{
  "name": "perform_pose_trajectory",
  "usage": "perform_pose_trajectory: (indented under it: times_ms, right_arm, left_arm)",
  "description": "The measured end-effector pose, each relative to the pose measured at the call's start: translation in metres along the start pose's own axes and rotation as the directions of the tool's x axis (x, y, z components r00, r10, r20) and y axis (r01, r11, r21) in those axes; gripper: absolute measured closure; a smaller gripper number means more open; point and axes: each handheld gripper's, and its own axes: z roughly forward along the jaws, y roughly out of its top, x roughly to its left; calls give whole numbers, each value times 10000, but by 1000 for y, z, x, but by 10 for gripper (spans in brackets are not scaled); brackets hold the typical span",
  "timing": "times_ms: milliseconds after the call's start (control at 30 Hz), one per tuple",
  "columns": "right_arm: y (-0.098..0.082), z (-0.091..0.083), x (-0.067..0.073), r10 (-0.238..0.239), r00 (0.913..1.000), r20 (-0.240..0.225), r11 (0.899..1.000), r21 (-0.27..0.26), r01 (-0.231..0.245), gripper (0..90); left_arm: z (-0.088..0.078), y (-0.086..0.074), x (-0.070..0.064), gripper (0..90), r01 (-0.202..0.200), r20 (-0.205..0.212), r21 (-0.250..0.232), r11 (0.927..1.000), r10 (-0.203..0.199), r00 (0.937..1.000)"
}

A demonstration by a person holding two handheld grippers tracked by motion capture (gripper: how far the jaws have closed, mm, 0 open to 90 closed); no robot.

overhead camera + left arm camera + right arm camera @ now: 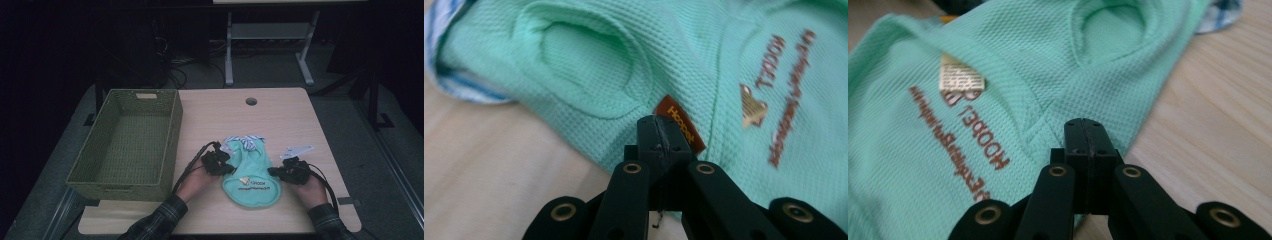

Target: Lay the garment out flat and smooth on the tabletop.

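While the small mint-green waffle-knit garment [250, 172] lies flat mid-desk, long axis near to far, the left tongs [658, 131] and right tongs [1085, 134] sit clamped on its left and right edges.

Bare counter [280, 115] across the upper middle of the frame, open for passage. Blocked along the left side by a tall woven basket [127, 142].

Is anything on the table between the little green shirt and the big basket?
Only the left tool and the hand holding it, at the green shirt's left edge. The table strip toward the basket looks bare.
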Motion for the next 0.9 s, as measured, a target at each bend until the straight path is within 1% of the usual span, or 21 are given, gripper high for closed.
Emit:
perform_pose_trajectory:
  times_ms: [33, 67, 100, 133, 167, 267, 300, 433, 500, 533, 567, 600, 633, 667, 700, 733, 767, 800, 833, 867, 900]
  right_arm:
    - [0, -1, -1, -75, 9999, 80, 10000, 3, 75, 898]
    - [0, -1, -2, -123, 9998, 139, 9999, 9, 123, 898]
    - [0, -2, -2, -23, 9998, 191, 10000, 72, 21, 898]
    - [-1, -2, -3, -69, 9996, 287, 10000, 64, 67, 898]
    - [-1, -2, -3, -21, 9995, 311, 10000, 19, 20, 898]
    - [-1, -3, -4, -51, 9988, 484, 10000, 17, 50, 899]
    - [-1, -3, -5, -82, 9986, 531, 10000, 23, 80, 898]
    - [0, -3, -9, 31, 9986, 522, 10000, -17, -30, 899]
    - [0, -3, -11, 25, 9987, 502, 10000, -4, -25, 898]
    - [0, -3, -11, 17, 9988, 491, 10000, -4, -17, 898]
    - [0, -2, -11, -2, 9988, 487, 10000, -3, 2, 897]
    - [0, -2, -11, -45, 9988, 481, 10000, -6, 45, 898]
    - [0, -2, -11, -78, 9989, 464, 10000, 29, 77, 897]
    - [0, -2, -11, -96, 9989, 448, 9999, 41, 95, 897]
    - [1, -2, -12, -82, 9991, 423, 10000, 43, 80, 896]
    - [1, -2, -12, -77, 9992, 395, 10000, 53, 75, 896]
    - [1, -2, -12, -79, 9992, 397, 9999, 66, 76, 895]
    - [1, -2, -12, -110, 9992, 390, 9999, 85, 107, 892]
    - [1, -2, -13, -119, 9993, 359, 9999, 96, 116, 890]
    - [1, -3, -13, -136, 9994, 329, 9999, 97, 133, 889]
    - [1, -3, -13, -116, 9994, 316, 9999, 108, 113, 889]
  left_arm:
    - [-1, -1, -2, 894, -126, 61, 89, 9999, 126, 9999]
    - [0, -1, -6, 894, -101, 103, 40, 9999, 101, 9999]
    - [0, -1, -9, 894, -120, 140, 48, 9999, 119, 9998]
    - [-1, -1, -11, 894, -286, 181, 168, 9995, 283, 9994]
    - [0, -1, -15, 894, -205, 211, 73, 9998, 204, 9996]
    - [1, 0, -23, 894, -505, 354, 202, 9985, 498, 9981]
    - [2, 0, -26, 894, -403, 403, 86, 9992, 399, 9984]
    - [2, 0, -33, 894, -530, 603, 146, 9985, 521, 9968]
    - [2, -1, -36, 894, -440, 643, 68, 9990, 435, 9970]
    - [2, -1, -36, 894, -439, 644, 73, 9990, 434, 9970]
    - [1, -1, -34, 893, -549, 604, 131, 9984, 540, 9967]
    - [-1, 0, -33, 893, -470, 555, 102, 9988, 463, 9974]
    - [-2, 0, -32, 892, -346, 532, -57, 9994, 348, 9980]
    - [-5, 0, -29, 884, -368, 500, -47, 9993, 370, 9981]
    - [-7, 0, -28, 863, -206, 426, -191, 9996, 214, 9989]
    - [-11, 0, -25, 846, -329, 361, -143, 9994, 334, 9988]
    - [-13, 1, -23, 833, -198, 321, -298, 9994, 207, 9993]
    - [-17, 2, -19, 825, -211, 282, -342, 9992, 221, 9994]
    - [-20, 3, -16, 812, -111, 172, -444, 9990, 119, 9998]
    - [-22, 4, -12, 796, -145, 100, -460, 9988, 150, 9998]
    - [-25, 4, -7, 785, -110, -86, -507, 9987, 106, 9999]
